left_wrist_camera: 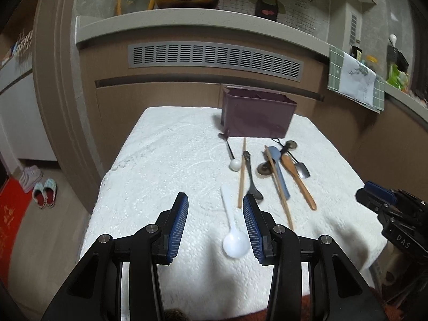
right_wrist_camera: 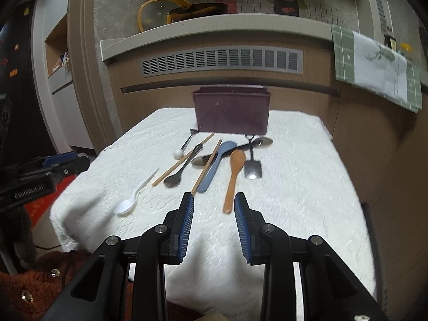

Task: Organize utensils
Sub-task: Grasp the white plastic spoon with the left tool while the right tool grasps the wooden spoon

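Utensils lie loose on a white cloth-covered table point(left_wrist_camera: 165, 160) in front of a dark purple bin point(left_wrist_camera: 256, 115) point(right_wrist_camera: 232, 112). A white plastic spoon point(left_wrist_camera: 232, 227) point(right_wrist_camera: 131, 196) lies nearest, between the fingers of my open left gripper point(left_wrist_camera: 215, 202), which hovers above it with nothing held. A wooden spoon point(right_wrist_camera: 233, 179) point(left_wrist_camera: 298, 180), blue spoon point(right_wrist_camera: 215, 164) point(left_wrist_camera: 279, 169), black spoon point(right_wrist_camera: 182, 168) point(left_wrist_camera: 251, 178), two chopsticks point(right_wrist_camera: 205, 166) point(left_wrist_camera: 242, 174), a white-balled stick point(right_wrist_camera: 183, 145) and a small metal spatula point(right_wrist_camera: 252, 168) lie beyond. My right gripper point(right_wrist_camera: 214, 200) is open and empty, just short of the wooden spoon's handle.
A brown cabinet with a grey vent point(left_wrist_camera: 214, 56) stands behind the table. A green checked towel point(right_wrist_camera: 374, 64) hangs at the right. Slippers point(left_wrist_camera: 44, 190) lie on the floor at the left. A reddish fuzzy sleeve point(right_wrist_camera: 32, 294) shows at the lower left.
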`<state>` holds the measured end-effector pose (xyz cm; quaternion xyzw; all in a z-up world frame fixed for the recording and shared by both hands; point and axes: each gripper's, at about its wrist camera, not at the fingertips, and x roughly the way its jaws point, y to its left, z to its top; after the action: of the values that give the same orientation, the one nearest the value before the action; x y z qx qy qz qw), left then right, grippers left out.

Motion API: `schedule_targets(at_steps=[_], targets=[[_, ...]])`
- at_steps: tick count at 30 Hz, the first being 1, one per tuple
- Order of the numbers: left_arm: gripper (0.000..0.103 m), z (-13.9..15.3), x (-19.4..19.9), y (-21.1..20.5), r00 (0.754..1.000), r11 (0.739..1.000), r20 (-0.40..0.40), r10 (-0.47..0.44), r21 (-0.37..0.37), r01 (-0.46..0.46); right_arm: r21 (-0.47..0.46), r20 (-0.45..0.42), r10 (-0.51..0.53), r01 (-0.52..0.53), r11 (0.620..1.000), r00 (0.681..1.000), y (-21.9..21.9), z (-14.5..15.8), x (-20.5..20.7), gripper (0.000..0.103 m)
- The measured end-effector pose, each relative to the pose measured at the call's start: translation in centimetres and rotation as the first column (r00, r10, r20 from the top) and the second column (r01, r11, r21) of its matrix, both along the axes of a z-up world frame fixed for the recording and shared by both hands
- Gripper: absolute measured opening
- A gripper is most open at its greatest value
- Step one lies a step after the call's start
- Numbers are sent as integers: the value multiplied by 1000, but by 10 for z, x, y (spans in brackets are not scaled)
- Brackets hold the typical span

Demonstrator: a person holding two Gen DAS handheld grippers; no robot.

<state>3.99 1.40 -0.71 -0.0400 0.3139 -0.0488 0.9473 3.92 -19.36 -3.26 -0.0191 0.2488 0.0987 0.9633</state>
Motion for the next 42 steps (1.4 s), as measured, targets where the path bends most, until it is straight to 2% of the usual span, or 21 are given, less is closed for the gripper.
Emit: schedule_targets(at_steps=[4,9,12,18,23,31,38,39,40,41,42], targets=[[44,-15,22,6,998,1000,-64,3,11,-3,-23,2,-37,37,999,999,-7,-1,17,30],[44,-42,46,-2,972,996,-216,-90,-35,85,-16,-58,-48,47,999,997,-16,-11,38,30],[44,-51,43,-12,961,993,-248,-120,-16,120,-12,-78,-47,46,999,996,-17,-18,43,30],[43,-63,54,-23,943,992,-310,-121,-3,126,2,-119,-39,40,999,992,-17,-31,49,30],[41,-61,70,-35,944,989,-307,-118,49,139,1,-121,-36,36,999,992,-15,-33,47,30],[34,-73,91,-41,934,987,-339,-116,67,147,-52,-98,-60,55,997,993,-14,-34,47,30],[32,-74,110,-36,931,991,-348,-109,35,129,-74,-110,-49,41,996,993,-15,-34,61,30],[30,-74,114,-36,931,991,-347,-113,31,132,-72,-112,-38,30,997,993,-15,-32,64,30],[18,-73,119,-35,932,990,-344,-114,34,134,-63,-115,-24,17,998,993,-15,-30,69,30],[12,-73,122,-34,933,991,-341,-115,30,133,-47,-119,-9,3,999,993,-16,-27,74,30],[10,-71,125,-33,934,991,-335,-123,12,135,-26,-120,10,-13,1000,993,-17,-23,80,30]])
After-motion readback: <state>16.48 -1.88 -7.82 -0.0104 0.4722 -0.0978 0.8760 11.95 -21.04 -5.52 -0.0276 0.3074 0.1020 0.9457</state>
